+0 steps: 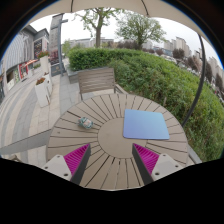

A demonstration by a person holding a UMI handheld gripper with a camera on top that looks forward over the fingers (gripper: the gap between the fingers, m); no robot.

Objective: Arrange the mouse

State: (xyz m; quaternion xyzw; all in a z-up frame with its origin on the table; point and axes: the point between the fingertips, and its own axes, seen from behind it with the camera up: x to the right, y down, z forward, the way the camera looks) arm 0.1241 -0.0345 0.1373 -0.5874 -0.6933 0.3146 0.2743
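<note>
Hand-held gripper (110, 160), fingers apart

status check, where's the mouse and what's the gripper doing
Hand-held gripper open, empty. Mouse on round wooden table, ahead of left finger, apart from blue mouse pad. Nothing between.

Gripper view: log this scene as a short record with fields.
setting: outdoor terrace, hedge and trees behind
table: round, wooden slats
mouse: on table, beyond the left finger, left of the mat
mat: blue, flat on table, ahead of the right finger
chair: wooden, at far side of table
claw: open, empty, above the near edge of the table
</note>
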